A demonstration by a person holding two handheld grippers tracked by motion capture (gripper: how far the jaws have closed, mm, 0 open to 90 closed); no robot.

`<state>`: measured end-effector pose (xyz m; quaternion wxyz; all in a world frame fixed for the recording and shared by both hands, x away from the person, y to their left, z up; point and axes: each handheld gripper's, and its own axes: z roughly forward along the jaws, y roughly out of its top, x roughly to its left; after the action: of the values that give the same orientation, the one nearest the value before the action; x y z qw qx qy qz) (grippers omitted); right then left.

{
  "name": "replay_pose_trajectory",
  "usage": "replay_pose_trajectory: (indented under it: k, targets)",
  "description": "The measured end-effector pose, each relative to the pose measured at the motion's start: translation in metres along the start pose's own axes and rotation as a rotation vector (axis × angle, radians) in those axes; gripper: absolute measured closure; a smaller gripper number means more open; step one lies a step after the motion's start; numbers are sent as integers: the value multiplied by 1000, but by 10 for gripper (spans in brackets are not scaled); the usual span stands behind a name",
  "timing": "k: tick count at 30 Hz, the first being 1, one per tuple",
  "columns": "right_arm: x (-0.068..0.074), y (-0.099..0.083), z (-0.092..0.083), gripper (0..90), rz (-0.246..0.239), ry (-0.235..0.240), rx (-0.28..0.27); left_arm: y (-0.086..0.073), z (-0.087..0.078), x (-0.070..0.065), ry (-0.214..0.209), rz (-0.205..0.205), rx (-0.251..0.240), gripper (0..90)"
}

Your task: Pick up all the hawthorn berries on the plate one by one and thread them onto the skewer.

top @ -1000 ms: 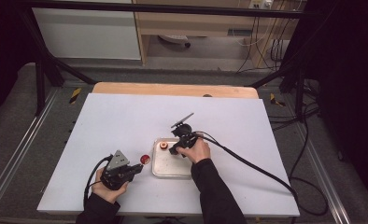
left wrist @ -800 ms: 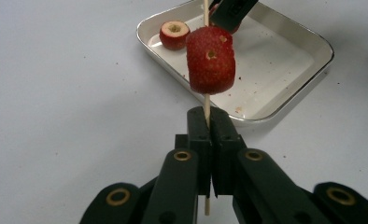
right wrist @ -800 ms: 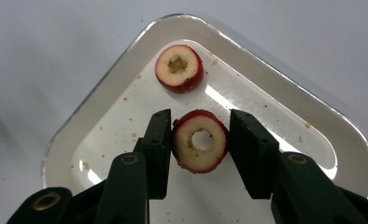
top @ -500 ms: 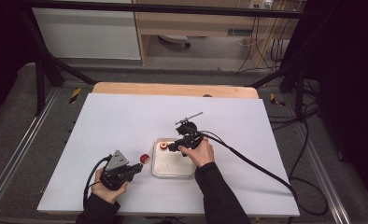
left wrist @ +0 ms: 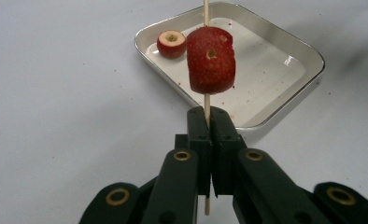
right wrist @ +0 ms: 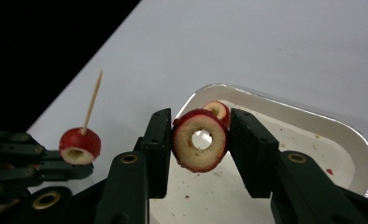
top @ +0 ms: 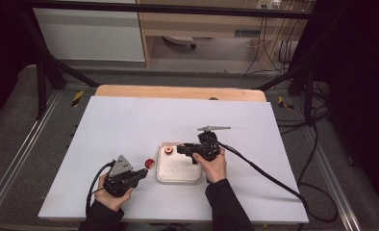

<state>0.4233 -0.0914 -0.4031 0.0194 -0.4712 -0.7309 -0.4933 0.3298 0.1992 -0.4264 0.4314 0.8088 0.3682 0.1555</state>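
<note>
Threading fruit onto a stick, midway through. Pinches a cored red fruit [right wrist: 200,140] in the right gripper [right wrist: 199,136], jaws pressed on its two flanks and the bored hole facing the camera, raised over the near end of the shallow metal tray [right wrist: 359,144]. Carries it apart from the wooden skewer [right wrist: 92,98], which stands at about 9 o'clock from it in the right gripper view, bare tip pointing up and slightly to 1 o'clock.

Clamps the skewer's lower end in the left gripper [left wrist: 209,119], jaws clenched tight on the thin stick, with one threaded fruit [left wrist: 211,60] already sitting low on the shaft just above the jaw tips. Parks that gripper on the white table [top: 130,120] at roughly 8 o'clock of the tray in the high view, the skewered fruit just off the tray's 9 o'clock edge.

Leaves one spare fruit [left wrist: 171,44], also cored, lying in the tray's 11 o'clock corner as seen from above, amid red crumbs on the tray floor.

By the look of it, about a third done: one fruit on the stick, one in hand and not yet lined up, one waiting. To come, judging from the layout: bringing the held fruit's hole over the pointed tip, pushing it down against the first, then fetching the last from the tray. Main risk, probably, a missed hole or a bent stick.
</note>
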Motion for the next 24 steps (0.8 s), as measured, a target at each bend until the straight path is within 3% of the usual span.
replay_pose_trajectory:
  k: [8, 16, 24]
  targets:
    - [-1, -13, -2, 607, 83, 63, -201, 1, 0, -4, -6, -18, -9, 881]
    - [6, -16, -3, 608, 122, 111, -319, 2, -2, -8, -12, -19, -22, 881]
    - [13, -17, -6, 609, 148, 161, -464, 7, -2, -14, -31, -68, -55, 881]
